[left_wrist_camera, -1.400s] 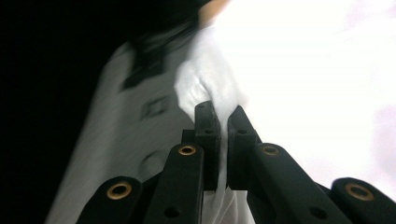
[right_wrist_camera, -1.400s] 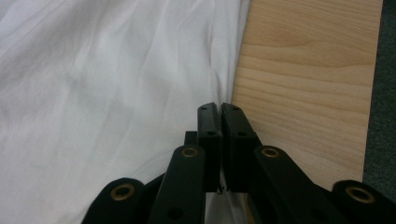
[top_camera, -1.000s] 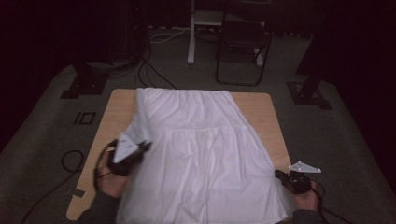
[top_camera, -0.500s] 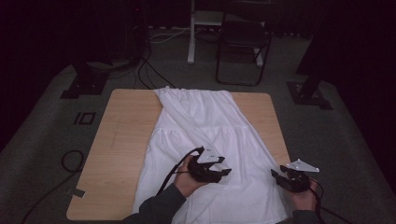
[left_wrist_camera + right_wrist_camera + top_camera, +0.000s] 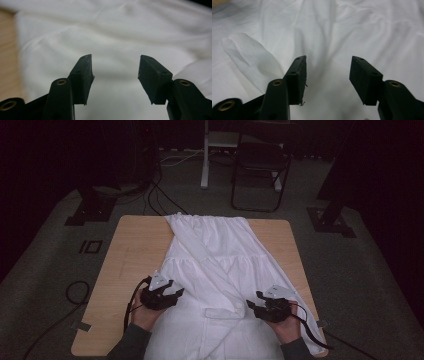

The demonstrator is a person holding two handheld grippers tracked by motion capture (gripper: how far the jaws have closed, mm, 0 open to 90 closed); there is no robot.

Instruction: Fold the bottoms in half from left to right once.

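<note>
My white pleated cotton garment (image 5: 220, 270) lies folded lengthwise along the wooden tabletop (image 5: 130, 250). I have just opened both jaws: left tool (image 5: 176, 292) and right tool (image 5: 252, 306) gape empty over its near end, freeing the folded flaps.

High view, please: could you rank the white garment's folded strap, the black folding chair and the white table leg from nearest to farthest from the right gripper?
Measured from the right gripper, low on the right of the wooden table:
1. White garment's folded strap, just to its left on the cloth.
2. Black folding chair, on the floor beyond the table's far edge.
3. White table leg, farther back, left of the chair.
</note>
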